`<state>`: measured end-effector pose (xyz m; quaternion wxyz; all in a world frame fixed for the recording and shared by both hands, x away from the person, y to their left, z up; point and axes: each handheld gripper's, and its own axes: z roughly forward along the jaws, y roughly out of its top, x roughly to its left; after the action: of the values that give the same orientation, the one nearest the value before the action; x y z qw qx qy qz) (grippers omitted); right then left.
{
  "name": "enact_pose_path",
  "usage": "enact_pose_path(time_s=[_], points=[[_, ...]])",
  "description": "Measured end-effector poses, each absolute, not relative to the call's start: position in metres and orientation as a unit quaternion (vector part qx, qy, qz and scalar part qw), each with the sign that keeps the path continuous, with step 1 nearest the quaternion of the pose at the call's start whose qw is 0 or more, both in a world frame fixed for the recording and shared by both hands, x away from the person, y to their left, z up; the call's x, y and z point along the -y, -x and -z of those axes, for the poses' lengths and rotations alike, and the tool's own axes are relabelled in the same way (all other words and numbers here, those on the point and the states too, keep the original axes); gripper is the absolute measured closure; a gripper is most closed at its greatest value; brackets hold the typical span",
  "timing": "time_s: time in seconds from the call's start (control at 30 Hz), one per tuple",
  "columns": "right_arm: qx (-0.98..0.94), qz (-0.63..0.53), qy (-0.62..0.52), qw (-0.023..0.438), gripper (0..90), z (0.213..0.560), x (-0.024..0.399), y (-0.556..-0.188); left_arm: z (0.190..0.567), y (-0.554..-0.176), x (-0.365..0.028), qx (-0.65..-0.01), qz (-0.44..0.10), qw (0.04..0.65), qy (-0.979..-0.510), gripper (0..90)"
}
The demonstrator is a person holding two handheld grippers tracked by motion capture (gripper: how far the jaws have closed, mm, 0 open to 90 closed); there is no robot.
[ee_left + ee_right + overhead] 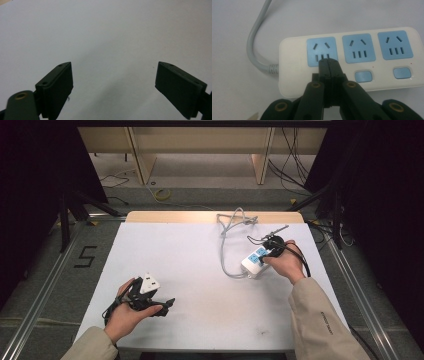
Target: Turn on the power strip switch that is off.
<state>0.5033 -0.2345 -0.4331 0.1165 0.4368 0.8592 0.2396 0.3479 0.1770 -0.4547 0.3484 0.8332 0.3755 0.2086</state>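
The white power strip (352, 62) lies flat on the bench (200, 270), toward its far right side, its grey cord (227, 245) looping away to the far edge. All three blue sockets (359, 47) are empty. The right gripper (329, 65) is clenched, grasping nothing, its tips pressed on the strip at the end socket's switch. The left gripper (113, 82) is released, jaws wide apart over bare bench at the near left.
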Motion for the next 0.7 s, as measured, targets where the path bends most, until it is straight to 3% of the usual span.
enact_pose_path(time_s=[0.7], points=[[-0.858,-0.233,-0.444,0.109,90.0,0.4372,0.233,-0.5037,0.455,-0.3476,-0.1763,-0.375,-0.207,0.348,-0.834,14.8]])
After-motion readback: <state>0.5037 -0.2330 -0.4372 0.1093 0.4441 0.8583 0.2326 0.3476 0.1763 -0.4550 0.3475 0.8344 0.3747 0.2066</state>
